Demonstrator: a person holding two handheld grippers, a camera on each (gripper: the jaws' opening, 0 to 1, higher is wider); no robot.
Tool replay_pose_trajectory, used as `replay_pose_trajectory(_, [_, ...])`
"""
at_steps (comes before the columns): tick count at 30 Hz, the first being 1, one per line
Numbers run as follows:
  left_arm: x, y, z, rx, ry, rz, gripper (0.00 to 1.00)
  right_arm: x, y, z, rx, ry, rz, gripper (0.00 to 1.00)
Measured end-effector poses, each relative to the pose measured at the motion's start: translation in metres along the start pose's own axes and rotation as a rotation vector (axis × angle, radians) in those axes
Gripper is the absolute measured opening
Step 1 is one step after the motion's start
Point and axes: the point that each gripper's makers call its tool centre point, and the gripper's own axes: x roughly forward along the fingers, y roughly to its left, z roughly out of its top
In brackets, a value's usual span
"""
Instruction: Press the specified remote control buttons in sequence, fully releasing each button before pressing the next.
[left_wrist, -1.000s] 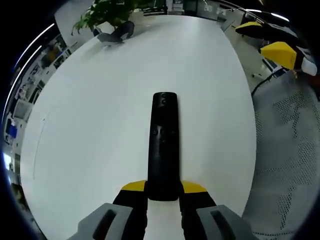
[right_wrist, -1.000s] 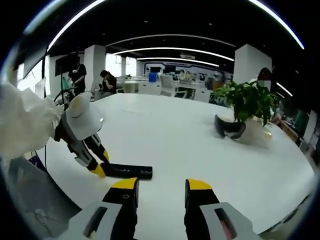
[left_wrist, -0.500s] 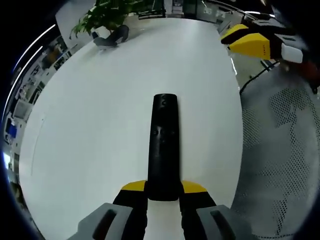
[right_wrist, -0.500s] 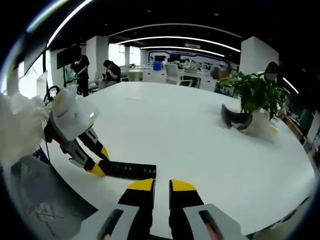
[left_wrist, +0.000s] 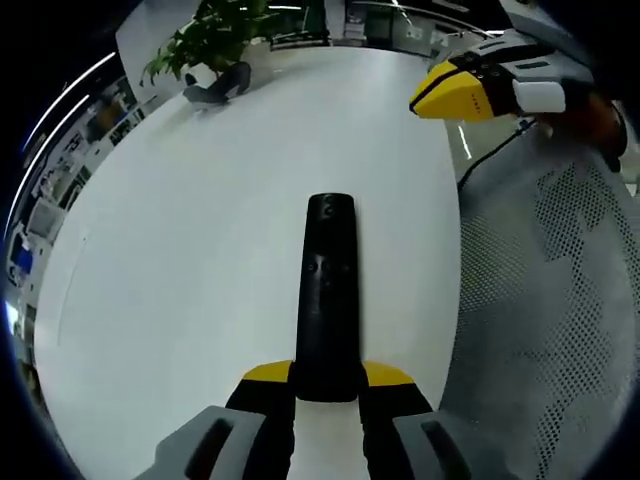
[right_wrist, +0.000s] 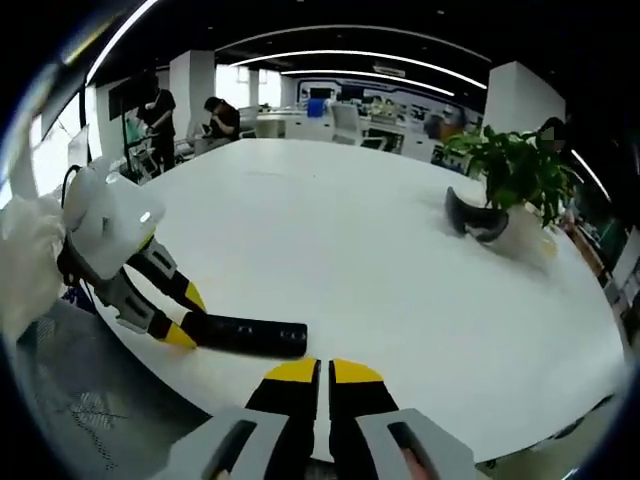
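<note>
A long black remote control (left_wrist: 328, 295) points away from me over the white table (left_wrist: 200, 230), buttons up. My left gripper (left_wrist: 327, 372) is shut on its near end, a yellow tip on each side. In the right gripper view the same remote (right_wrist: 245, 335) lies level above the table's near edge, held by the left gripper (right_wrist: 172, 317). My right gripper (right_wrist: 325, 372) is shut with its yellow tips together and nothing between them, just right of the remote's free end. In the left gripper view the right gripper (left_wrist: 445, 95) hangs at the upper right, above the table's edge.
A potted green plant (right_wrist: 515, 175) and a dark curved object (right_wrist: 470, 218) stand at the far side of the table. A grey mesh chair back (left_wrist: 550, 320) is to the right of the table. People (right_wrist: 222, 125) sit at desks far behind.
My right gripper has gone from open to shut and moved in closer over the table's edge toward the remote. The left gripper still holds the remote the same way.
</note>
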Motion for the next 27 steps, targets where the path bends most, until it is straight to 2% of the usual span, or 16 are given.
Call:
replay_pose_trajectory(9, [0.000, -0.008, -0.001, 0.022, 0.017, -0.018, 0.23, 0.004, -0.010, -0.014, 0.035, 0.080, -0.043, 0.00])
replay_pose_trajectory(18, [-0.002, -0.020, -0.006, 0.044, 0.027, -0.025, 0.23, 0.003, -0.016, -0.017, 0.076, 0.098, -0.068, 0.00])
replay_pose_trajectory(22, [-0.003, -0.022, -0.007, 0.048, 0.020, -0.033, 0.23, 0.004, -0.013, -0.021, 0.046, 0.126, -0.067, 0.00])
replay_pose_trajectory(27, [-0.003, -0.027, -0.008, 0.049, 0.011, -0.034, 0.23, 0.003, -0.013, -0.022, 0.055, 0.130, -0.064, 0.00])
